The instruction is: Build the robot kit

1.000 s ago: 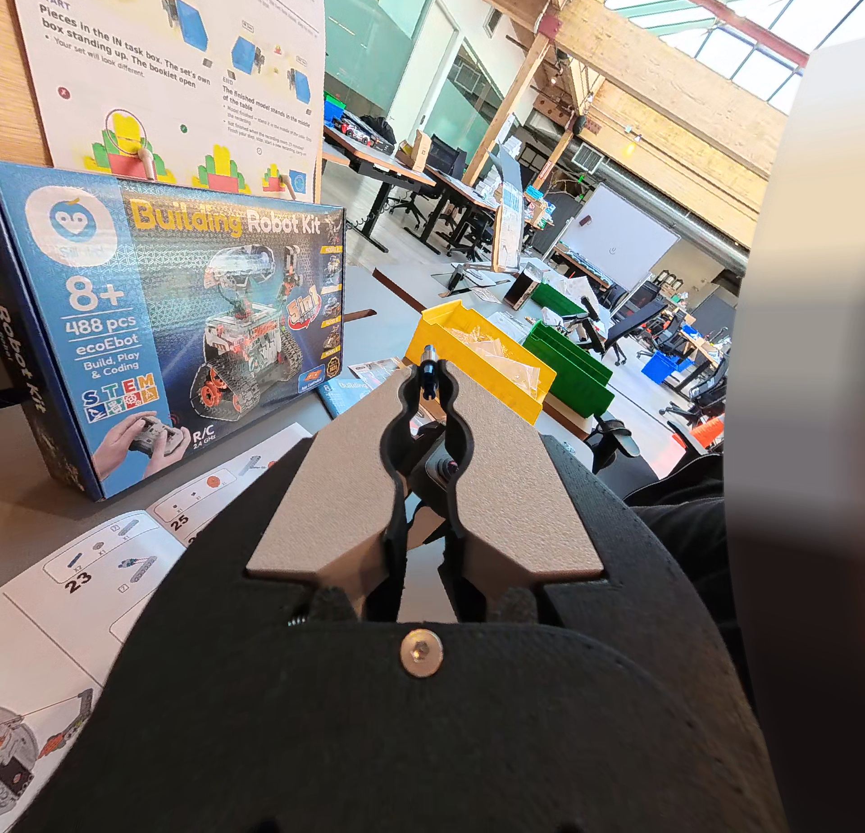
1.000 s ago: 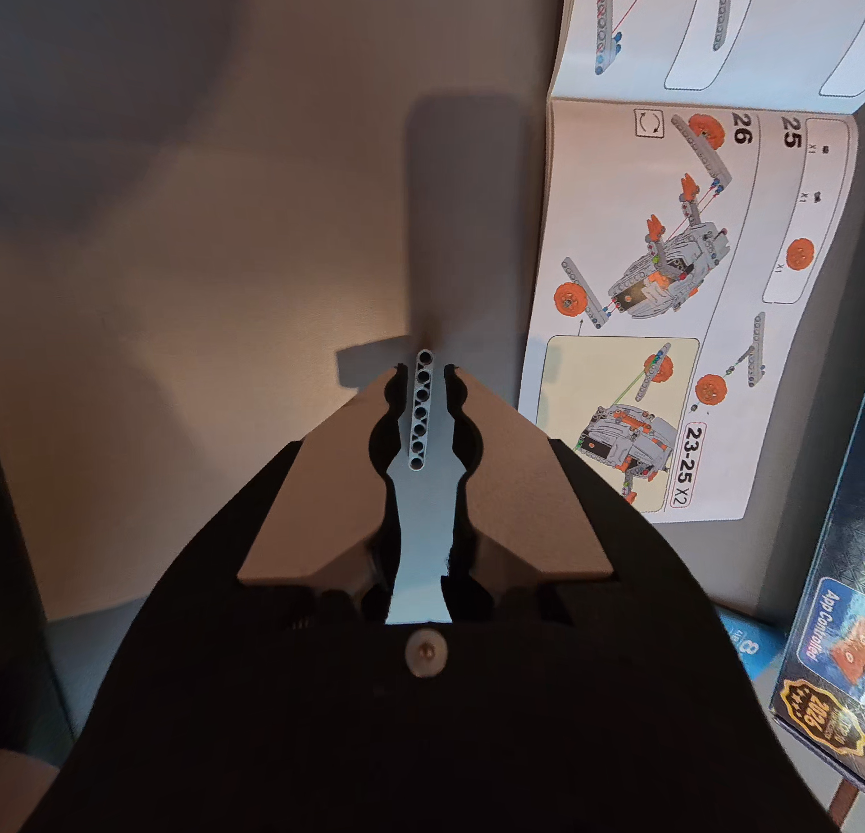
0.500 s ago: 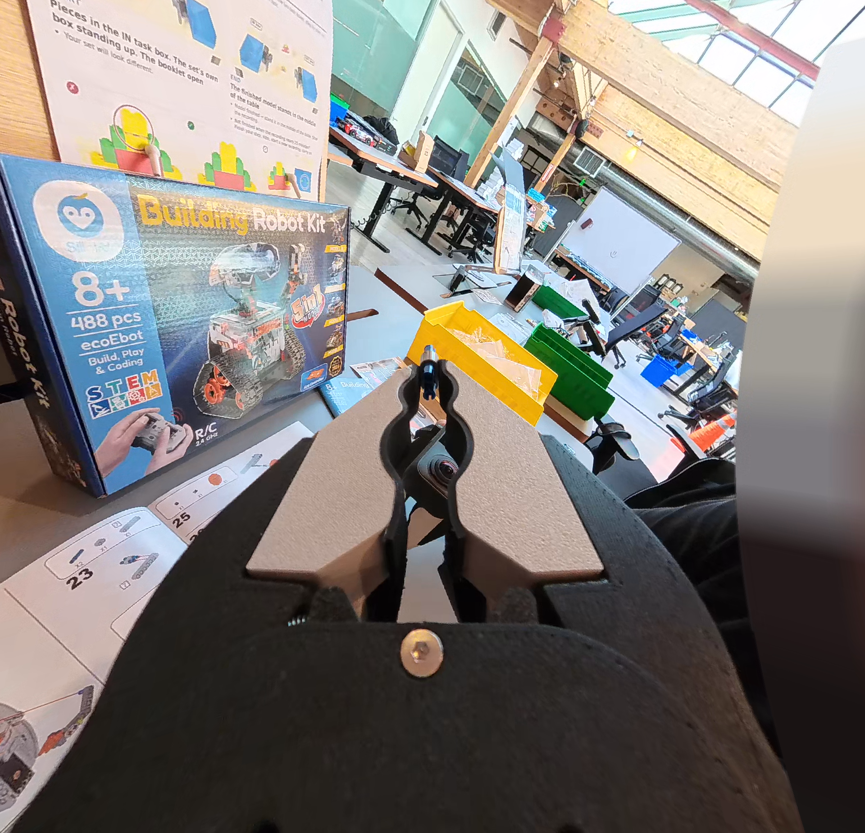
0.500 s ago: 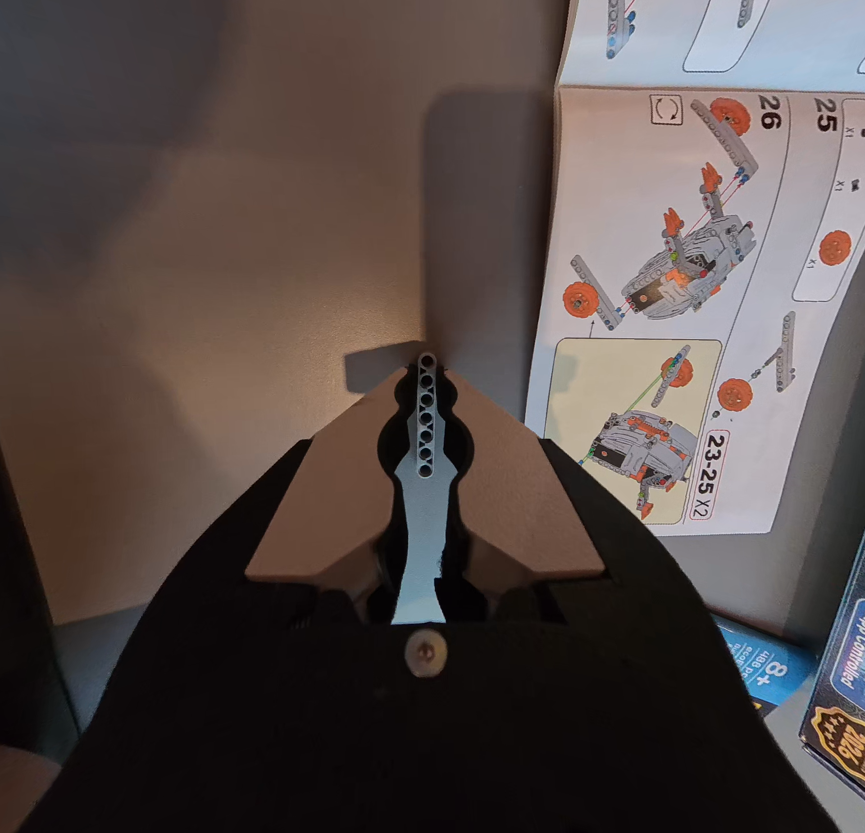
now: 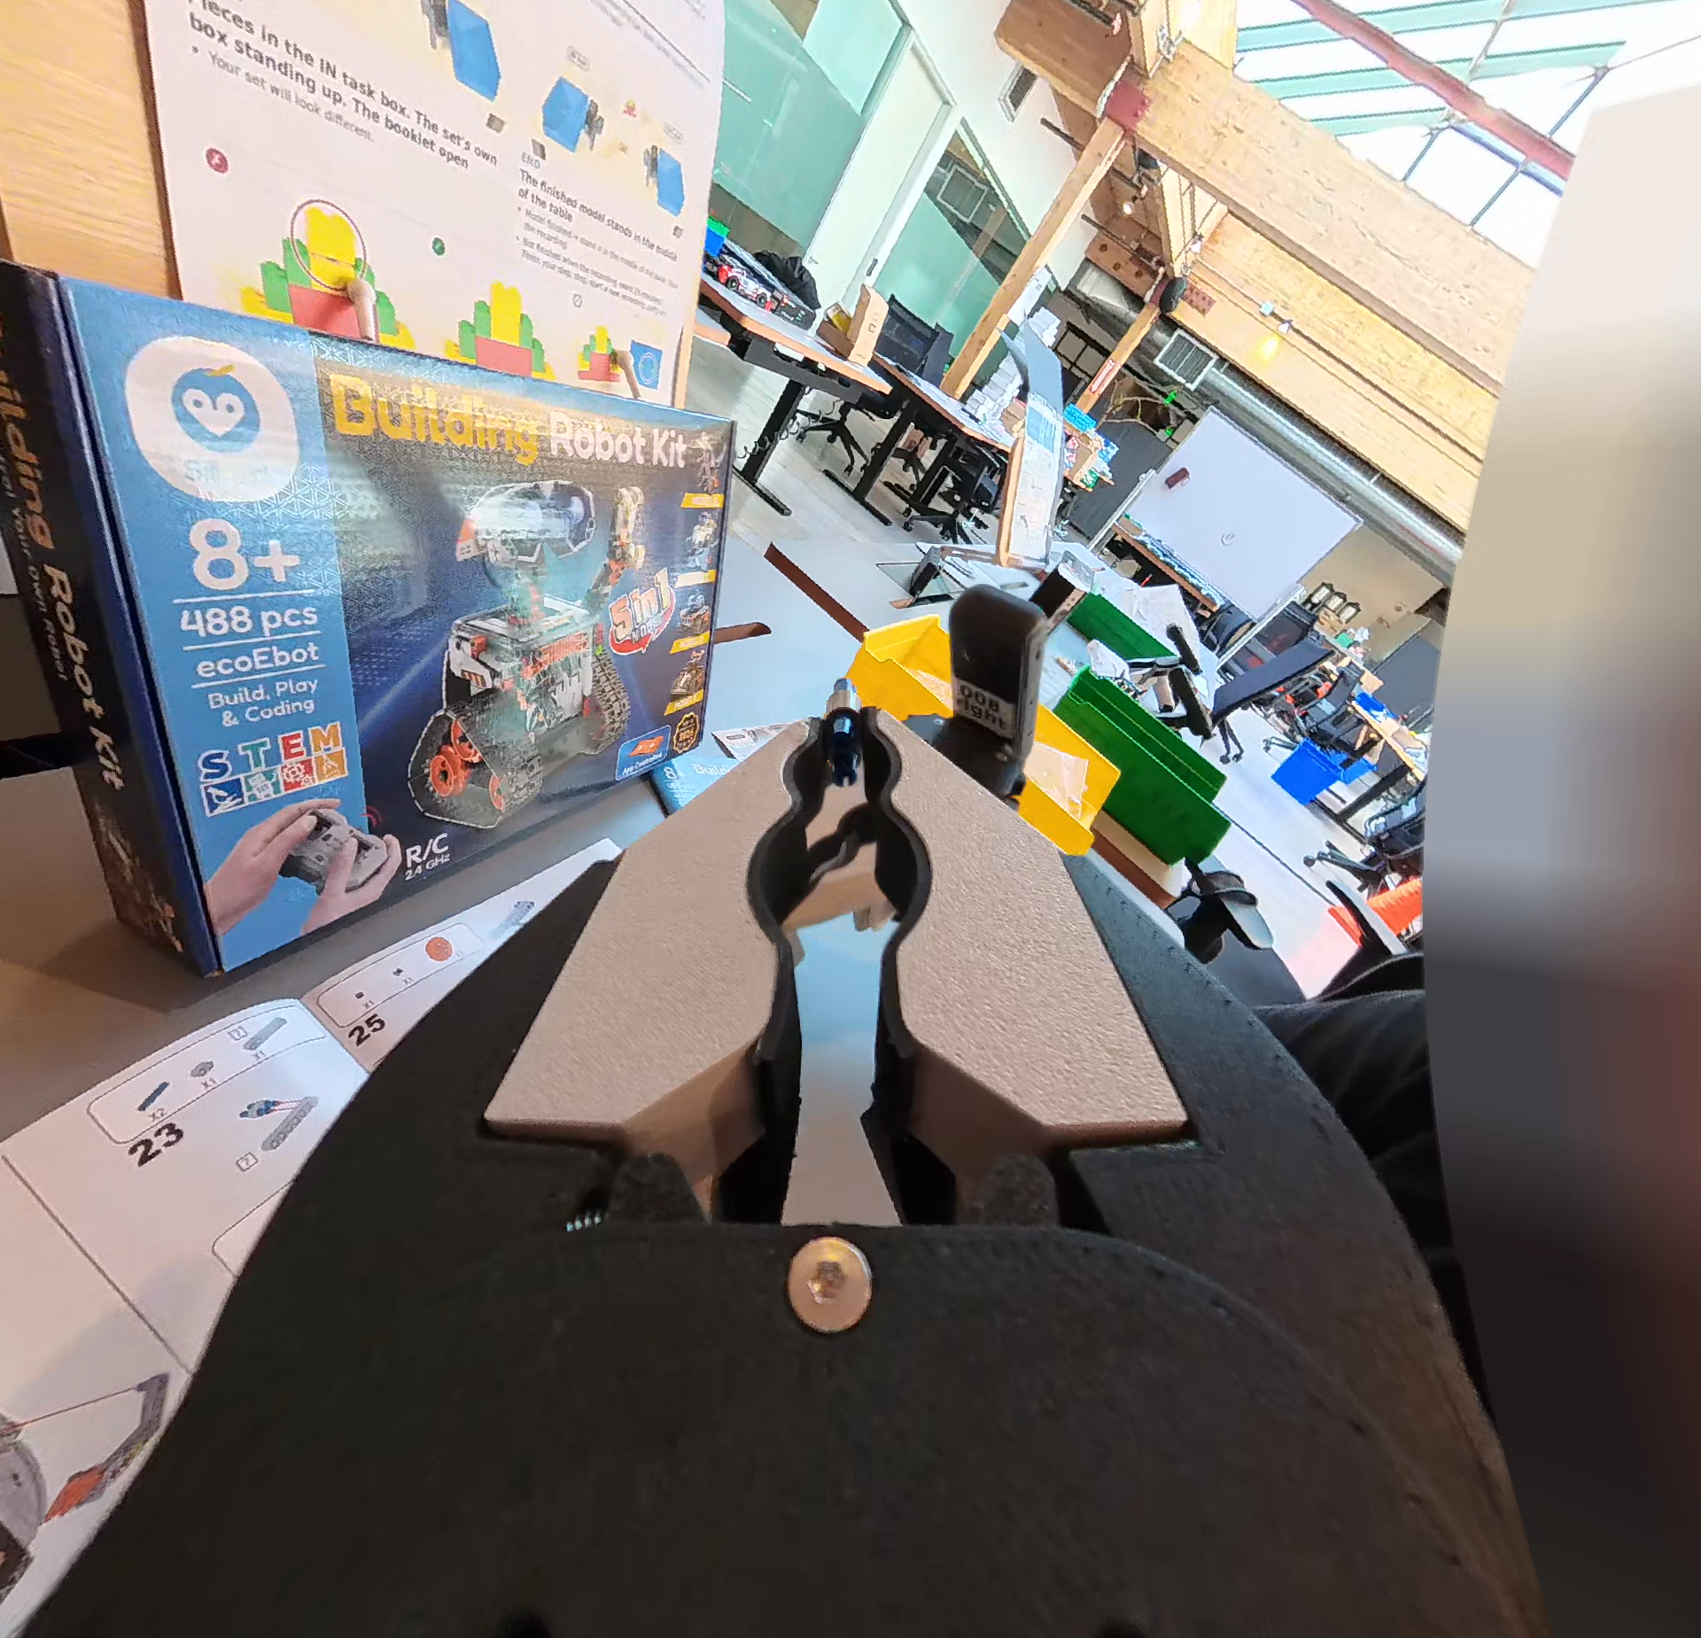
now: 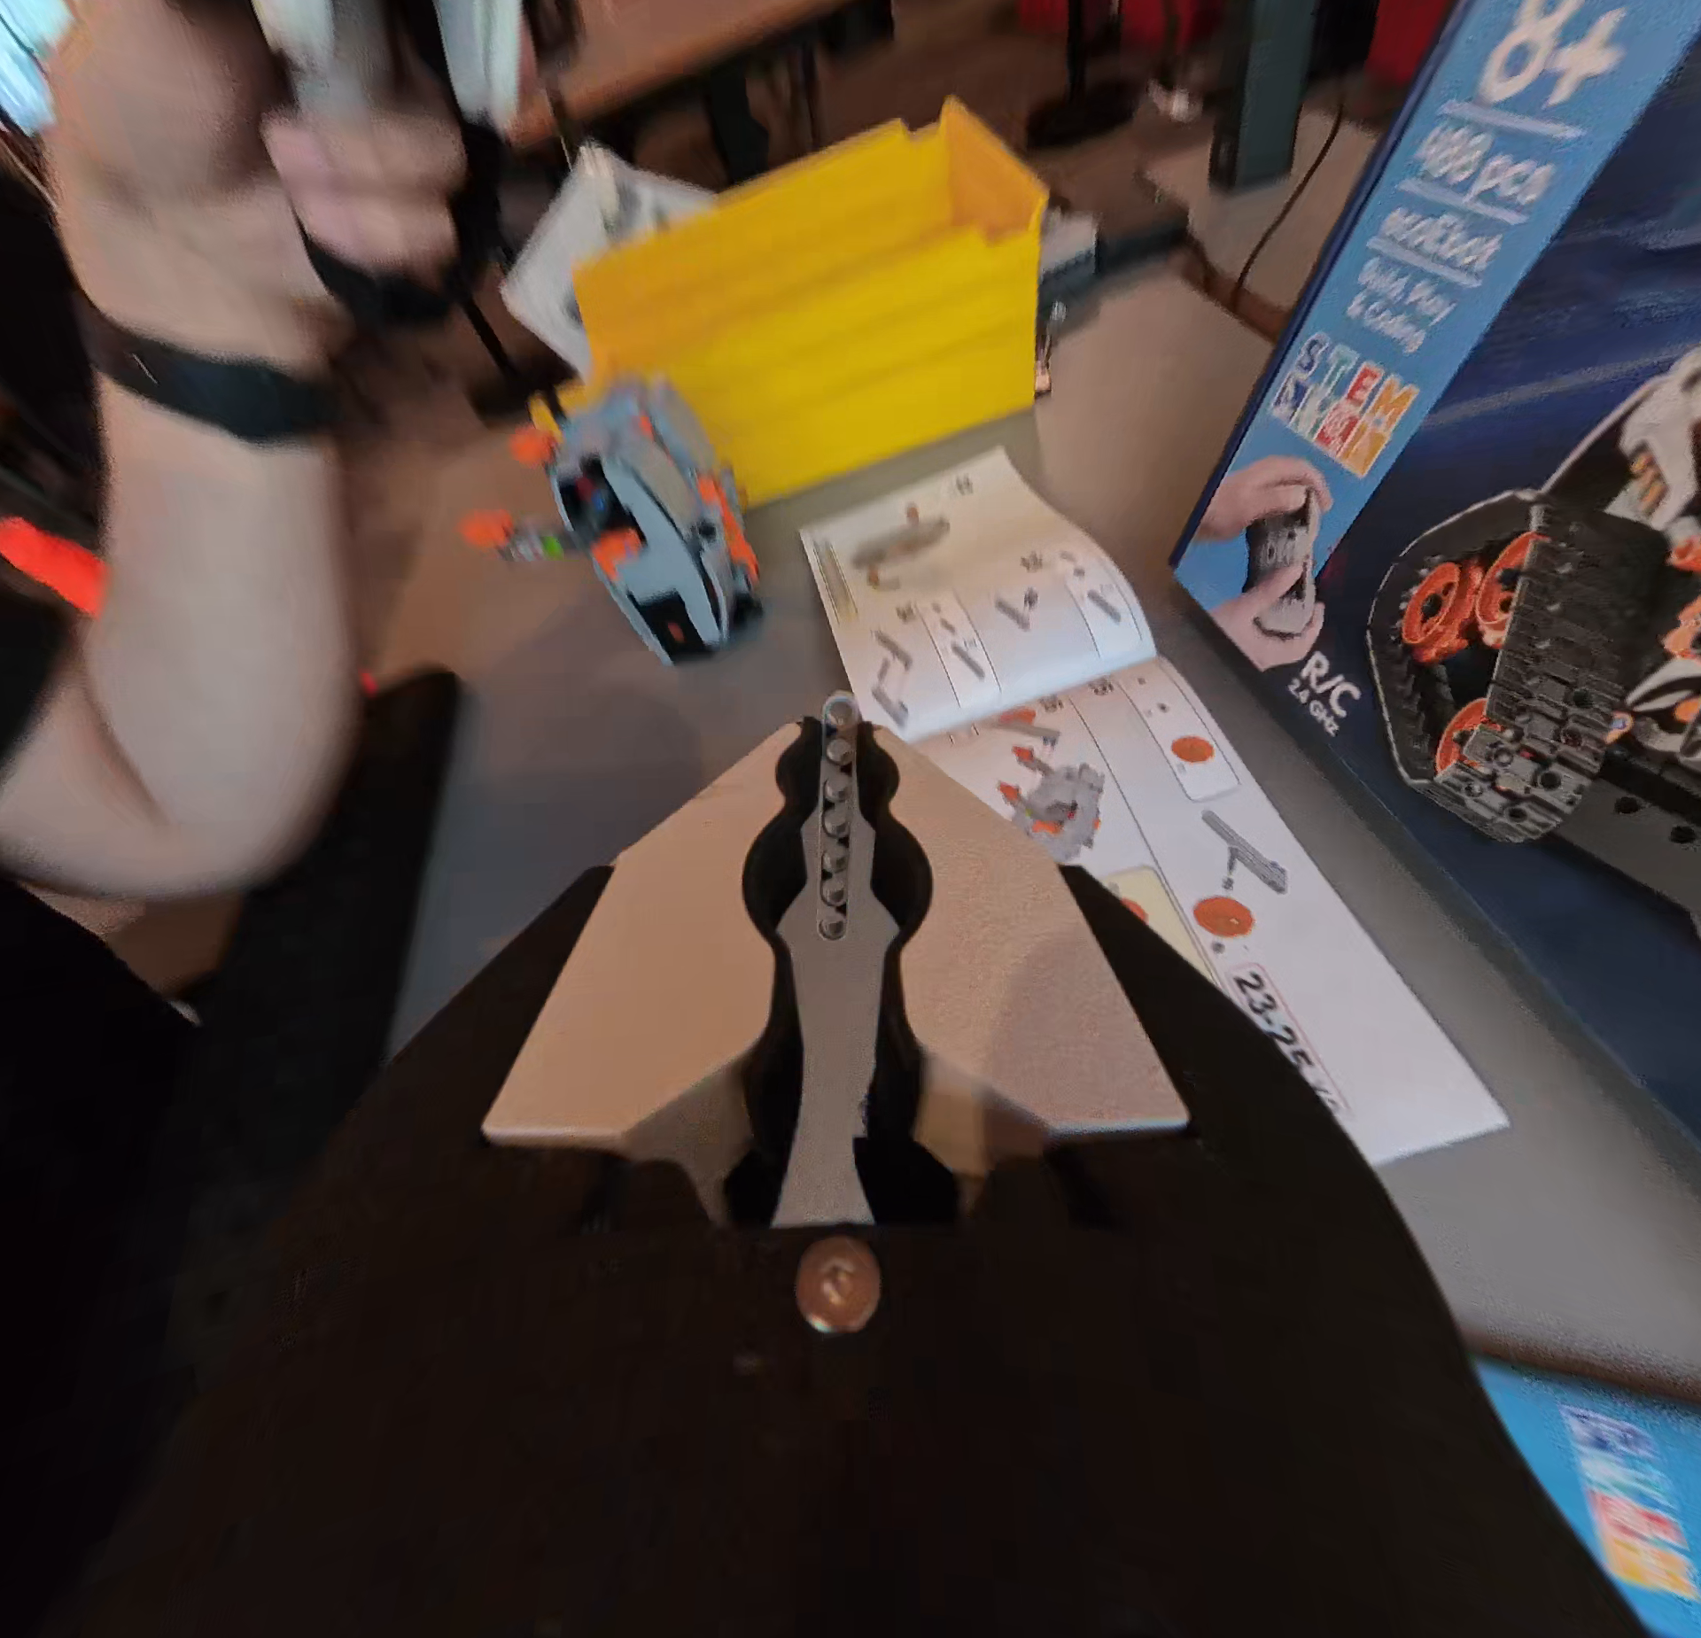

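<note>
Since the frame a second ago, the right gripper [image 6: 842, 747] is swung up from a downward look at bare table to a level look across it, with heavy blur in its view; the left gripper [image 5: 842, 738] is shifted only slightly, and the other gripper's black body [image 5: 994, 683] is now seen just beyond its tips.

Progress, as judged from what lies on the table:
- A partly built grey and orange model [image 6: 644, 526] is stood on the grey table [image 6: 552, 765], just in front of a yellow bin [image 6: 828, 305]. It looks unfinished beside the drawings in the open booklet [image 6: 1105, 811].
- Two loose parts are held and are not yet joined to anything.

Grips:
- Left: fingers are nearly closed, with a small blue pin [image 5: 842, 742] pinched at the very tips, its pale end poking out past them.
- Right: fingers are nearly closed on a thin grey beam with holes [image 6: 838, 821], held lengthwise between them, its end just past the tips.

Pose:
- The left gripper is held low over the booklet, pointed toward the yellow bin and the green bins [image 5: 1151, 765] behind it, with the blue kit box [image 5: 396, 627] upright to its left.
- The right gripper is aimed across the booklet toward the model, which is well apart from it. The kit box is stood at its right.
- A blurred bare arm [image 6: 212, 581] with a dark wrist band is seen at left in the right wrist view.
</note>
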A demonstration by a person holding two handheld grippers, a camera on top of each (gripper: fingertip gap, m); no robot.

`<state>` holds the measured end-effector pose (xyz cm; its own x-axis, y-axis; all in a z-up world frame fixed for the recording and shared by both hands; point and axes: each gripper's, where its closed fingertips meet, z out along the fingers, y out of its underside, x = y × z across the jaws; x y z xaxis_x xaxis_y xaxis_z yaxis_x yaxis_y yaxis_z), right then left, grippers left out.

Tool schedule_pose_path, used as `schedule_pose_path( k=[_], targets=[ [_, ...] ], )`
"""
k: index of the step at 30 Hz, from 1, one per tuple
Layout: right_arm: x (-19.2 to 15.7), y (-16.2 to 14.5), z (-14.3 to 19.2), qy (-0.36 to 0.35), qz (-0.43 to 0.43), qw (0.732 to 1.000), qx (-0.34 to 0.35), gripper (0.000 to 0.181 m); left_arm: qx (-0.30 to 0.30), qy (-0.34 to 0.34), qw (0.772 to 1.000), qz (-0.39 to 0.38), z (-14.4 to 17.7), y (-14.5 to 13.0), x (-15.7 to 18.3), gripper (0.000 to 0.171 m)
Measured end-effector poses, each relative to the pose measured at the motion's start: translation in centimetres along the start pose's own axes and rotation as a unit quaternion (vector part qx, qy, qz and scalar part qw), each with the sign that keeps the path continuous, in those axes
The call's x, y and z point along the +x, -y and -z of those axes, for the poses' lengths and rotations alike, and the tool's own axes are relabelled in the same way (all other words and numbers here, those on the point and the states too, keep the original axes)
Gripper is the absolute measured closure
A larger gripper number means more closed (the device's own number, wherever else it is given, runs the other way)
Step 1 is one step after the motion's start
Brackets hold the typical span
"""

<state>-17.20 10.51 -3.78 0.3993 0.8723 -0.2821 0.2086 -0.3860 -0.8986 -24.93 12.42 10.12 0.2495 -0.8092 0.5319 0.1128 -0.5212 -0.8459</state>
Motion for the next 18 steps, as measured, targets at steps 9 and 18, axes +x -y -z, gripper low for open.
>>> schedule_pose_path(
  k=[9,18],
  targets=[
    [0.4,1.2,1.1,0.09,-0.125,0.984,0.088,0.175,0.004,0.011,1.0,0.021,-0.2,0.0,-1.8,0.166],
    [-0.2,2.2,-0.1,0.165,-0.238,0.947,0.135,0.177,0.018,0.014,0.999,0.031,0.8,0.5,-2.2,0.166]
  ],
)
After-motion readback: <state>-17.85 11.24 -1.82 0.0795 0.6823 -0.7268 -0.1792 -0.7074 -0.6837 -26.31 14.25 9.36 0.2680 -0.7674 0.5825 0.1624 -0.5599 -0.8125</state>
